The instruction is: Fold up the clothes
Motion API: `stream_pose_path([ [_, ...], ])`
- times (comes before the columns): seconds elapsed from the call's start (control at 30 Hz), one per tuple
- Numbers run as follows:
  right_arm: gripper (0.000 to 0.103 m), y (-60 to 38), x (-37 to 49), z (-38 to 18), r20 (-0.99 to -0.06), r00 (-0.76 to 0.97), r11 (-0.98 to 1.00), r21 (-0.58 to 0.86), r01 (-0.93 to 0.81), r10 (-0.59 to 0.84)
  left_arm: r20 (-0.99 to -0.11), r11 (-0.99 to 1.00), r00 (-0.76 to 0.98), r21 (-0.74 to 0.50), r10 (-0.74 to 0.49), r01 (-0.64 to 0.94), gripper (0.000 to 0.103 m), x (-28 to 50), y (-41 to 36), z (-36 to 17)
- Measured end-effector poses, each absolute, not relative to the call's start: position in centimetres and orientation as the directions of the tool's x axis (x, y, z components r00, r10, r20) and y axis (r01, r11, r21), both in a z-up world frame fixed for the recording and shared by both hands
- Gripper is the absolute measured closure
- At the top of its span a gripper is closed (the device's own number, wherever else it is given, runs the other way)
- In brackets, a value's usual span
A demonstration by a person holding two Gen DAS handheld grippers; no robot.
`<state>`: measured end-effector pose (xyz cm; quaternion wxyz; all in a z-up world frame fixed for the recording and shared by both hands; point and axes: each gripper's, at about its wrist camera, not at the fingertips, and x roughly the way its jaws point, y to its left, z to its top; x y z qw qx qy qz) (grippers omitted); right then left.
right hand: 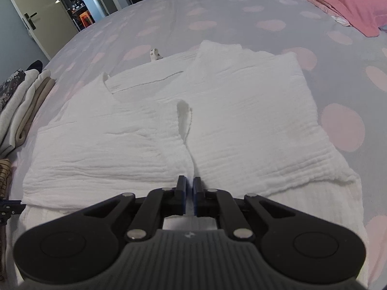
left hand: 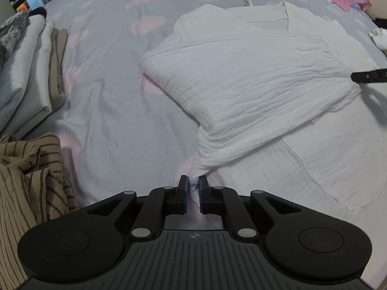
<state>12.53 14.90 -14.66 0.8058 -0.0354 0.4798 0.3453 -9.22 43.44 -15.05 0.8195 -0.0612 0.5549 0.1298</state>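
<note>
White crinkled garment (left hand: 254, 77) spread flat on the dotted bedsheet (left hand: 108, 96), both side panels laid inward so the edges meet along a centre seam; lower portion extending toward the cameras, flat and single-layered. Left gripper (left hand: 193, 186) clamped on a bunched corner of the left folded panel, cloth visibly pinched between the blue pads and pulled taut into a ridge. Right gripper (right hand: 189, 186) closed down at the inner edge near the centre seam, jaws nearly touching with a thin strip of white fabric apparently between them. Step in hand, by judgement: mid-fold, sides already in, both pinch points set on the near edge of the doubled panels. Next move likely requiring both pinches carried together and level, to avoid skewing the seam or dragging the layer beneath. Surroundings: stack of folded clothes (left hand: 29, 67) at far left; crumpled striped garment (left hand: 26, 181) near left, close to the left gripper's travel; pink pillow (right hand: 338, 2) at far right; small white piece (left hand: 378, 37) at right edge; open door (right hand: 41, 17) beyond the bed.
</note>
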Motion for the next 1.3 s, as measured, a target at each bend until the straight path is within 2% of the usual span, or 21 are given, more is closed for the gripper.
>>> stream_pose_path([
  [0.1,0.087,14.3,12.6,-13.4,-0.799,0.263,0.739,0.304,-0.601,0.542,-0.926,0.951,0.349,0.032,0.144,-0.307,0.089,-9.8,43.5,-14.2],
  [0.33,0.064,12.3,10.3,-10.8,-0.837,0.167,0.650,0.263,-0.713,0.521,-0.916,0.948,0.376,0.017,0.143,-0.319,0.072,-11.7,41.5,-11.5],
  [0.47,0.062,9.9,8.6,-9.5,-0.863,0.144,0.596,0.205,-0.777,0.484,-0.911,0.941,0.384,0.013,0.151,-0.338,0.063,-13.3,39.9,-10.2],
  [0.57,0.053,7.3,7.6,-8.8,-0.875,0.155,0.579,0.162,-0.799,0.459,-0.911,0.936,0.389,-0.006,0.140,-0.351,0.062,-14.8,38.9,-9.6],
  [0.8,0.049,2.2,5.9,-9.2,-0.899,0.241,0.581,0.018,-0.814,0.366,-0.920,0.930,0.368,-0.007,0.139,-0.368,0.060,-17.9,36.4,-10.2],
  [0.93,0.040,-0.3,5.8,-10.5,-0.918,0.216,0.560,0.009,-0.828,0.333,-0.930,0.927,0.340,0.001,0.139,-0.375,0.055,-19.7,34.8,-11.0],
  [1.3,0.040,-3.8,6.5,-12.9,-0.938,0.122,0.554,0.085,-0.828,0.325,-0.968,0.935,0.241,-0.022,0.069,-0.354,0.054,-22.4,32.5,-14.4],
])
